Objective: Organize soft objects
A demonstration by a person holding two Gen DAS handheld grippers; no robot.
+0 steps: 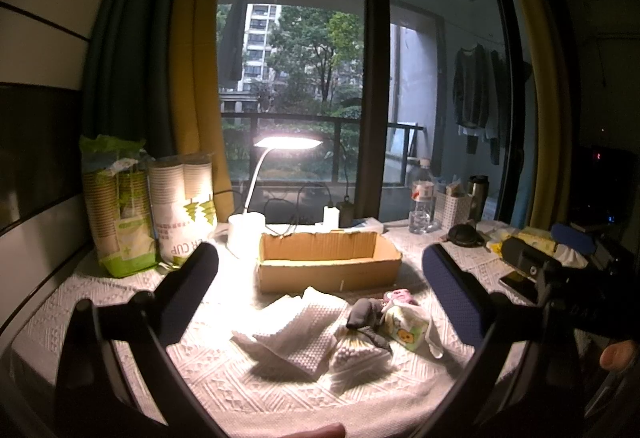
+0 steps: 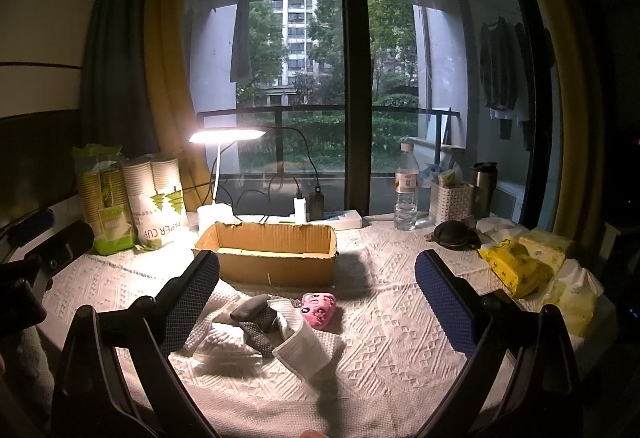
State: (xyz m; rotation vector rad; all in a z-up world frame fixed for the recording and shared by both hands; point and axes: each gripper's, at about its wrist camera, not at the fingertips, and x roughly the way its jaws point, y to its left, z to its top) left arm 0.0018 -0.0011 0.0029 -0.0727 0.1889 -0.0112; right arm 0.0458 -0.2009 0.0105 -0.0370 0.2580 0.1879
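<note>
Lying on the left of the table (image 2: 380,326): two sleeves of paper cups (image 1: 184,206), upright side by side against the curtain, one pack green-printed, the other white and marked "PAPER CUP".
Lamp: a white desk lamp (image 1: 286,143), lit, its round base standing just behind the left rear corner of the box.
Box: an open cardboard box (image 1: 328,266) near the middle of the table, long side facing the cameras; its inside floor is not visible from either view.
Soft pile: just in front of the box, on the white textured cloth, a loose heap. White quilted cloths (image 1: 296,334) lie at its left, a dark grey sock-like piece (image 2: 250,308) in the middle, a small pack with a cartoon print (image 1: 404,326) beside it, and a pink plush toy (image 2: 318,310) at the right rear, touching the heap.
Left claw: the left claw (image 1: 320,302) hangs above the pile, fingers spread wide, nothing between them.
Right claw: the right claw (image 2: 316,302) also sits above the pile, fingers parted wide and empty.
Right side: a water bottle (image 2: 406,194), a white perforated basket (image 2: 450,202) and a metal flask (image 2: 484,190) stand along the window; a yellow bag (image 2: 516,268) lies near the right edge on pale tissue packs.
</note>
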